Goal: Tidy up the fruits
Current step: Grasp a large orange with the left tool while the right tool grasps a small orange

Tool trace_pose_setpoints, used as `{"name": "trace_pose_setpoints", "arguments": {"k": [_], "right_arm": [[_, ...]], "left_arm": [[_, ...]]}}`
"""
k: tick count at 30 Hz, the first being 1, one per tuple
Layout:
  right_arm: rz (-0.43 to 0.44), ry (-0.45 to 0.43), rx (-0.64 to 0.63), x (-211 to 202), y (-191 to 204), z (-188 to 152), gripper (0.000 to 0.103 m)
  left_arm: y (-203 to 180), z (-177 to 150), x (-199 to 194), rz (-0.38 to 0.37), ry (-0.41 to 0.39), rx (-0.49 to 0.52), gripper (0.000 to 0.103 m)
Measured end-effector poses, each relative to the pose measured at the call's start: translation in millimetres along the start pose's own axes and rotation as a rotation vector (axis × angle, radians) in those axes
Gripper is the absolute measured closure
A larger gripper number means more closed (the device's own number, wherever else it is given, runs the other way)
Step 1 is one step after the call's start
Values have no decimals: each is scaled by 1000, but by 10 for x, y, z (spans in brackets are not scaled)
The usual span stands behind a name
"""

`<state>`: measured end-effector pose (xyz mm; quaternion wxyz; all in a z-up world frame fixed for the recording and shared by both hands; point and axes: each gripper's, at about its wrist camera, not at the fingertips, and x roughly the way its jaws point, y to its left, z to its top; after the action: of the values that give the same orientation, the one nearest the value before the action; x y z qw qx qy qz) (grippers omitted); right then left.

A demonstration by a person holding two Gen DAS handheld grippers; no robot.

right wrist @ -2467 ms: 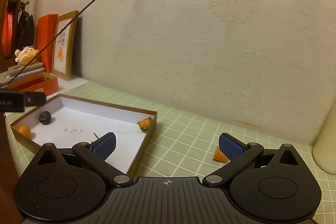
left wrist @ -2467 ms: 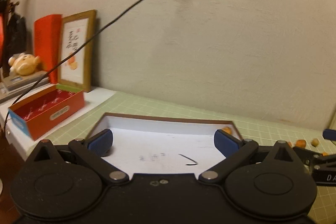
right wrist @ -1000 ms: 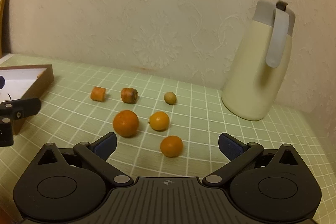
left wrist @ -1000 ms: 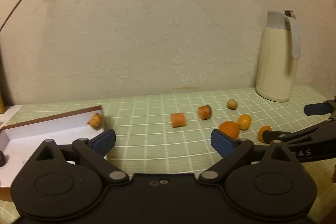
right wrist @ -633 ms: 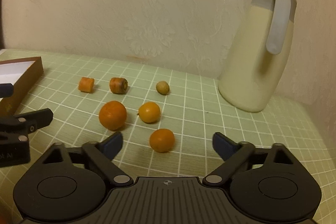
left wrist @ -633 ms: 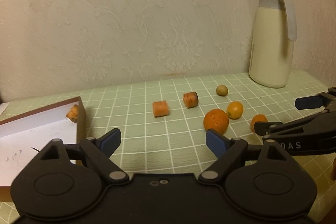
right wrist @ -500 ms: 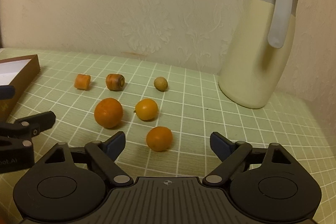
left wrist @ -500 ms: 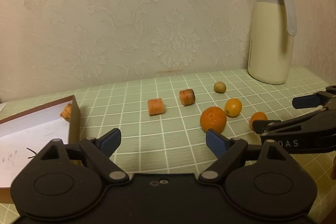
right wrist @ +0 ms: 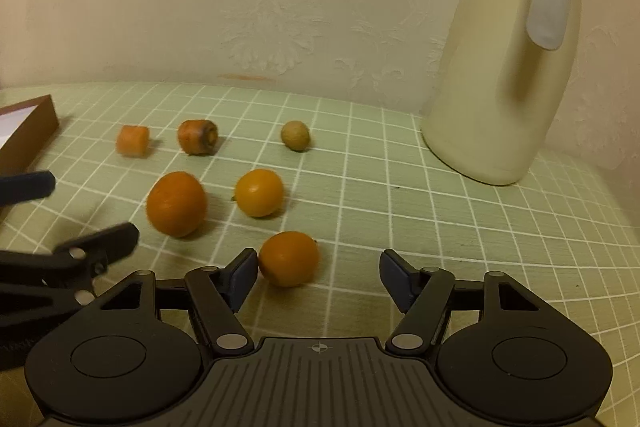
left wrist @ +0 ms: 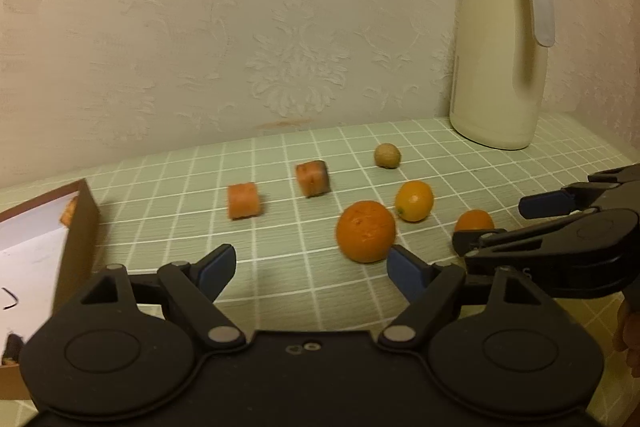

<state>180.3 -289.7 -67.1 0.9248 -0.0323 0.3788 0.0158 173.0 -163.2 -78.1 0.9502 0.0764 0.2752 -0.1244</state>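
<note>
Several fruits lie on the green checked mat. My left gripper [left wrist: 312, 267] is open, its jaws closing with nothing between them. A large orange [left wrist: 366, 231] sits just beyond its right fingertip. My right gripper [right wrist: 319, 271] is open too, jaws closing. A small orange [right wrist: 288, 259] lies between its fingers, close against the left pad and well apart from the right one. Further off are a yellow-orange fruit [right wrist: 259, 193], a small brownish round fruit [right wrist: 295, 135] and two carrot-like chunks [right wrist: 133, 139] [right wrist: 198, 137]. The left gripper [right wrist: 80, 209] shows beside the large orange [right wrist: 176, 203].
A brown box with a white floor [left wrist: 76, 227] stands at the left, with one orange piece in its far corner. A cream jug with a grey handle [right wrist: 508, 67] stands at the back right by the wall. The right gripper [left wrist: 496, 223] reaches in from the right.
Both grippers swung from the box toward the fruits, then moved forward and down. Both pairs of jaws have narrowed. The small orange now sits between the right fingers.
</note>
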Motion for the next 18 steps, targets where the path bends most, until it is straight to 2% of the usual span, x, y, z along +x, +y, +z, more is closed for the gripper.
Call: {"name": "trace_pose_setpoints", "arguments": {"k": [15, 18], "right_arm": [[11, -6, 56, 85, -293, 23, 36], [48, 3, 61, 96, -315, 27, 42]], "left_arm": [[-101, 84, 364, -52, 21, -28, 34], [-104, 78, 440, -59, 49, -23, 49]]}}
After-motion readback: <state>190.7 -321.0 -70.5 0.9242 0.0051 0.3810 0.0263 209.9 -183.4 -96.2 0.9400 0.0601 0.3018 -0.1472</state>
